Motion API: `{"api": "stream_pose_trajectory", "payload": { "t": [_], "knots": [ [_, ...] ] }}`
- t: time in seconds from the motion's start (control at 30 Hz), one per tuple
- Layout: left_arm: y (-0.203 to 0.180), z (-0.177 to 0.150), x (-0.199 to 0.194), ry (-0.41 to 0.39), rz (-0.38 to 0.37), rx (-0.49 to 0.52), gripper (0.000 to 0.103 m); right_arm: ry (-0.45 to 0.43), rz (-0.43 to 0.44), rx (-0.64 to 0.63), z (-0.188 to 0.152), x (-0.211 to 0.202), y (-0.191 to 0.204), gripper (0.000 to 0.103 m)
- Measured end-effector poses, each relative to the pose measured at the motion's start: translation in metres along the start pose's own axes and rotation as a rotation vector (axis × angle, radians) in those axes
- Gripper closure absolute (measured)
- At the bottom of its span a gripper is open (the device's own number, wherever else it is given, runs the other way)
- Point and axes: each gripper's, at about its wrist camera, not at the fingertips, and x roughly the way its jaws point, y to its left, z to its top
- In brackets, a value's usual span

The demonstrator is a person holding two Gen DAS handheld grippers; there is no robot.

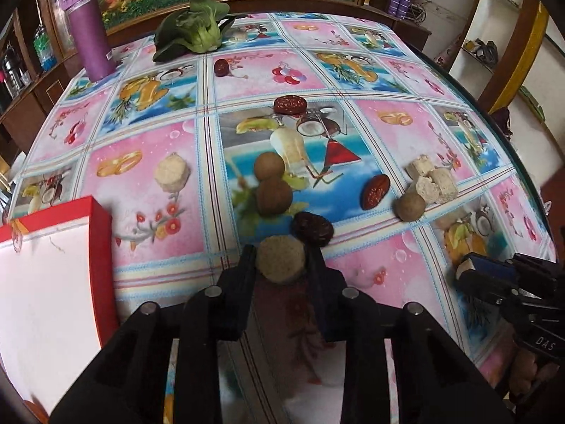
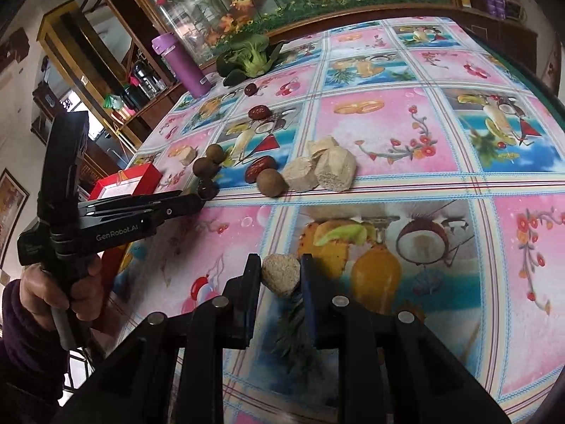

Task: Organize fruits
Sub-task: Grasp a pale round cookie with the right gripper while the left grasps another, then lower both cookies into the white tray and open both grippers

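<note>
Surface: my table, under a fruit-print oilcloth [image 1: 159, 190]. My left gripper [image 1: 280, 259] is closed on a round tan biscuit-like piece [image 1: 280, 259] at the near edge; a dark red date [image 1: 312, 228] lies just beyond its fingertips. My right gripper [image 2: 280, 272] pinches a pale heart-shaped piece [image 2: 280, 274]. Mid-table: two brown longans [image 1: 272, 180] touching, pale cubes [image 1: 432, 178] clustered beside another longan [image 1: 409, 206]. Left: red box [image 1: 46, 265]. Far edge: bok choy [image 1: 197, 31], purple bottle [image 1: 86, 31].
</note>
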Motion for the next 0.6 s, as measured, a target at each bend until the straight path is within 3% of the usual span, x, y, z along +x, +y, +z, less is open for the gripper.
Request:
{"api": "stream_pose_trajectory", "payload": {
  "t": [0.13, 0.33, 0.6],
  "knots": [
    [0.004, -0.013, -0.019, -0.020, -0.006, -0.021, 0.072, 0.004, 0.039, -0.019, 0.004, 0.000, 0.018, 0.082],
    [0.027, -0.040, -0.078, -0.135, 0.021, -0.075, 0.072, 0.010, 0.111, -0.107, 0.021, 0.012, 0.069, 0.082],
    [0.099, -0.078, -0.134, -0.241, 0.196, -0.226, 0.072, 0.018, 0.238, -0.254, 0.041, 0.054, 0.166, 0.082]
  ]
}}
